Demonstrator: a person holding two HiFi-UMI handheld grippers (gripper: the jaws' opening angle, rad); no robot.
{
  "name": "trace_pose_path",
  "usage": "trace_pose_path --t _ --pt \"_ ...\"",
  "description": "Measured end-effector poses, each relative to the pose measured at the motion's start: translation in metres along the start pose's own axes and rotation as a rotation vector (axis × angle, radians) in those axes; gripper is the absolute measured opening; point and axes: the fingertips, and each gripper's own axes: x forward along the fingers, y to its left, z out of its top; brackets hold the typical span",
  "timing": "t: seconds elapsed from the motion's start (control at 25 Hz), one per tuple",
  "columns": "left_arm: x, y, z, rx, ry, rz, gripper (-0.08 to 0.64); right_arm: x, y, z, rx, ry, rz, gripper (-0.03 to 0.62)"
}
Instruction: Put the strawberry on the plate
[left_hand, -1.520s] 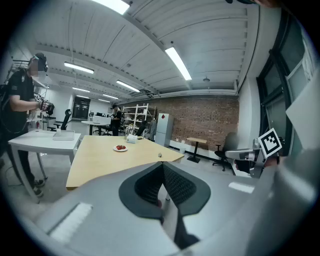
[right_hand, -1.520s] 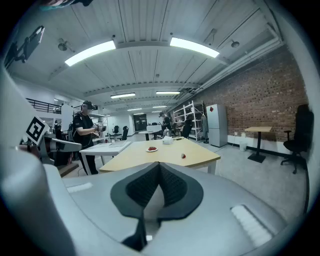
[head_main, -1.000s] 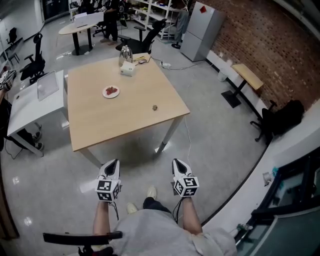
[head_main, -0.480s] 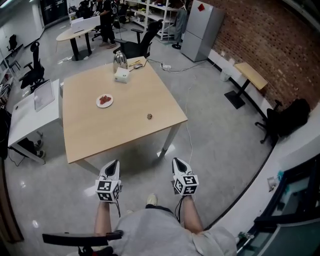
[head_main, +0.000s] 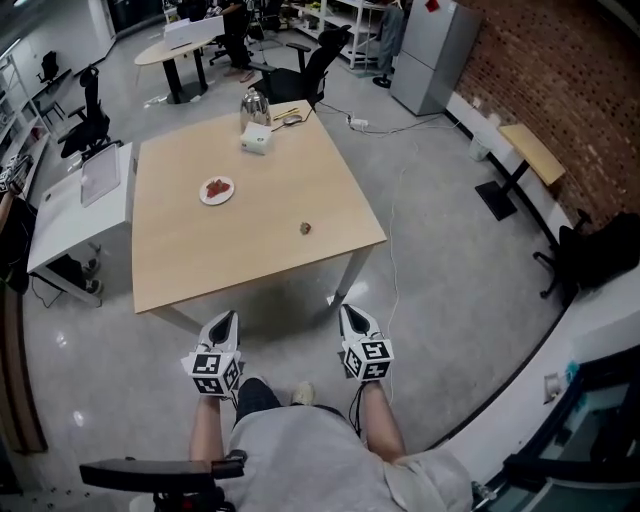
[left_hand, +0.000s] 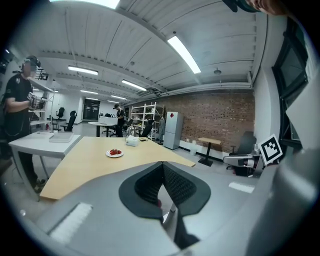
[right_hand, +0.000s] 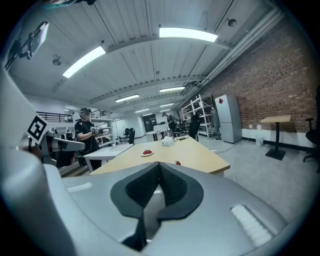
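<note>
A white plate (head_main: 217, 190) with red strawberry pieces on it sits on the far left part of the light wooden table (head_main: 250, 250). A single small strawberry (head_main: 306, 228) lies alone nearer the table's right side. My left gripper (head_main: 224, 322) and right gripper (head_main: 353, 315) hover side by side over the floor, short of the table's near edge, both shut and empty. The left gripper view shows the plate (left_hand: 115, 153) far beyond the closed jaws. In the right gripper view the plate (right_hand: 147, 152) and the strawberry (right_hand: 178, 162) lie ahead.
A white tissue box (head_main: 257, 140) and a metal kettle (head_main: 253, 104) stand at the table's far edge. A white side desk (head_main: 70, 215) adjoins the table's left. Office chairs (head_main: 315, 70), a grey fridge (head_main: 435, 50) and a person (right_hand: 84, 137) are further off.
Both grippers have come closer to the table's near edge, still side by side. The table now sits slightly nearer in the head view. Jaws have stayed shut.
</note>
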Motion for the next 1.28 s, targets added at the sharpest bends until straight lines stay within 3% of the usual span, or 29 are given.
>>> trace_pose_path --t 0.24,0.6,0.96,1.28 --pt "0.025 0.001 0.008 0.007 0.007 0.017 0.020 0.024 -0.006 -0.002 -0.004 0.019 0.036 0.008" --pt "0.090 0.006 0.026 0.021 0.003 -0.027 0.020 0.061 -0.043 0.009 -0.003 0.028 0.000 0.008" --pt "0.176 0.024 0.038 0.028 0.040 -0.081 0.020 0.134 -0.067 0.020 -0.046 0.093 -0.003 0.008" --pt "0.221 0.061 0.034 0.026 0.103 -0.089 0.020 0.212 -0.074 0.016 -0.122 0.175 0.019 0.008"
